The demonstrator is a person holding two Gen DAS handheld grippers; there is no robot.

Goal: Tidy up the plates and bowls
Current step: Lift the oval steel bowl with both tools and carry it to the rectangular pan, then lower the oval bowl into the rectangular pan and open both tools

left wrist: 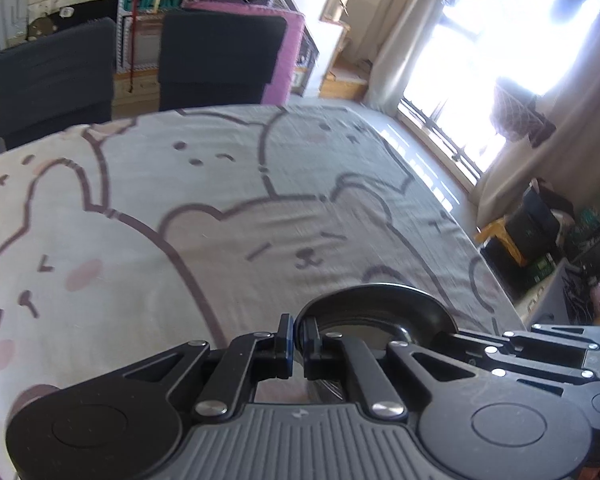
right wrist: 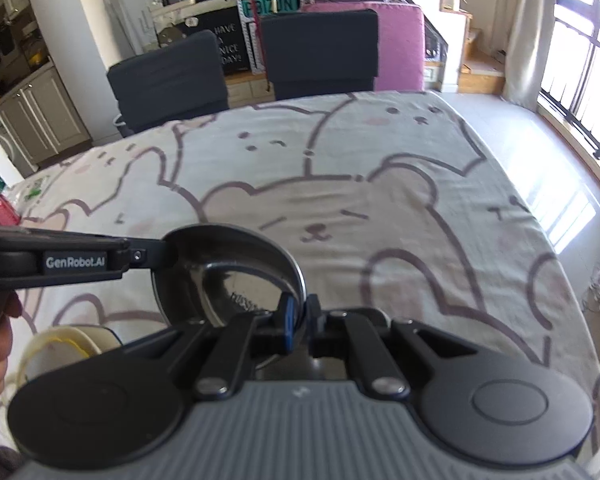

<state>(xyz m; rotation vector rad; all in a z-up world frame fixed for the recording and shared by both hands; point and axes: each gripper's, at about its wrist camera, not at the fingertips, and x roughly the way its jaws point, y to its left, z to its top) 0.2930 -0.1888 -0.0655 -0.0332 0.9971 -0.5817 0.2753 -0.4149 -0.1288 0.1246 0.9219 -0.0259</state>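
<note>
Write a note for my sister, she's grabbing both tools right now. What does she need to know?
Left tool: shut on the rim of the metal bowl.
Right tool: shut on the same bowl's opposite rim.
The bowl is held above the bear tablecloth. A cream bowl sits at the near left edge, partly hidden.
Done: metal bowl picked up.
Left: set it down, probably with the cream bowl. No plates in view.
</note>
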